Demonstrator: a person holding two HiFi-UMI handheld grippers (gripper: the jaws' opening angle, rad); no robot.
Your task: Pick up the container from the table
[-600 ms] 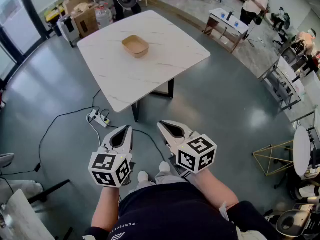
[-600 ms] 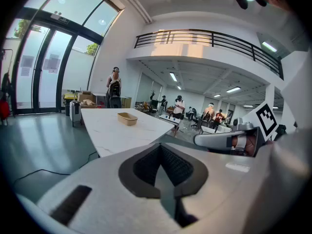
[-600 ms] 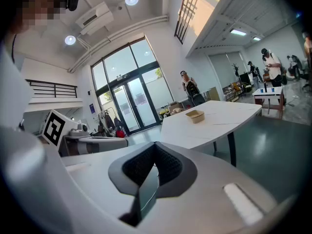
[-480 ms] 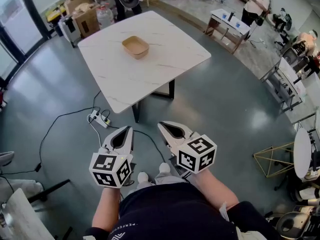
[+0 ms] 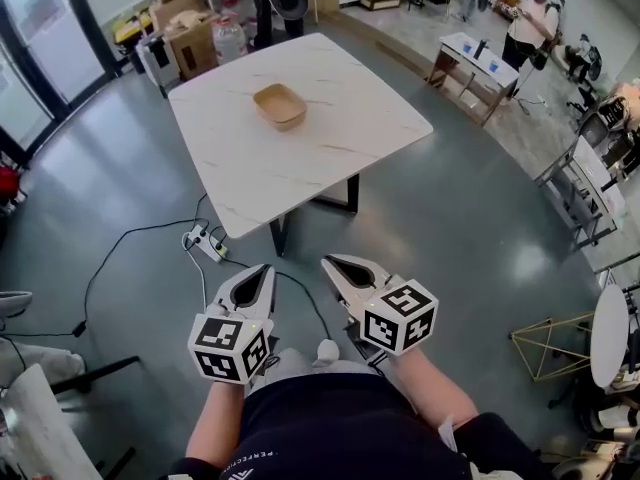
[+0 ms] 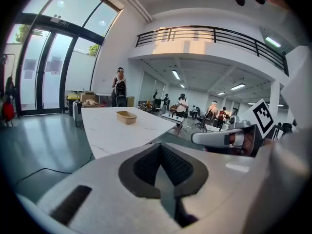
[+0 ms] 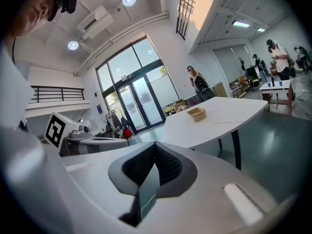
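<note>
A shallow tan container (image 5: 280,105) sits on the far half of a white marble-look table (image 5: 330,143); it also shows small in the left gripper view as the container (image 6: 126,116) and in the right gripper view as the container (image 7: 196,113). My left gripper (image 5: 263,269) and right gripper (image 5: 328,262) hang side by side over the grey floor, well short of the table's near corner. Both are shut with nothing between the jaws. Each points roughly toward the table.
A power strip (image 5: 207,245) with black cables lies on the floor by the table's near leg. Cardboard boxes (image 5: 190,30) and a person stand behind the table. Other desks (image 5: 482,60) and people are at the back right. A gold wire frame (image 5: 545,340) stands at right.
The view has shifted closer to the table, and both grippers sit slightly lower in the picture. Both jaws remain shut and empty.
</note>
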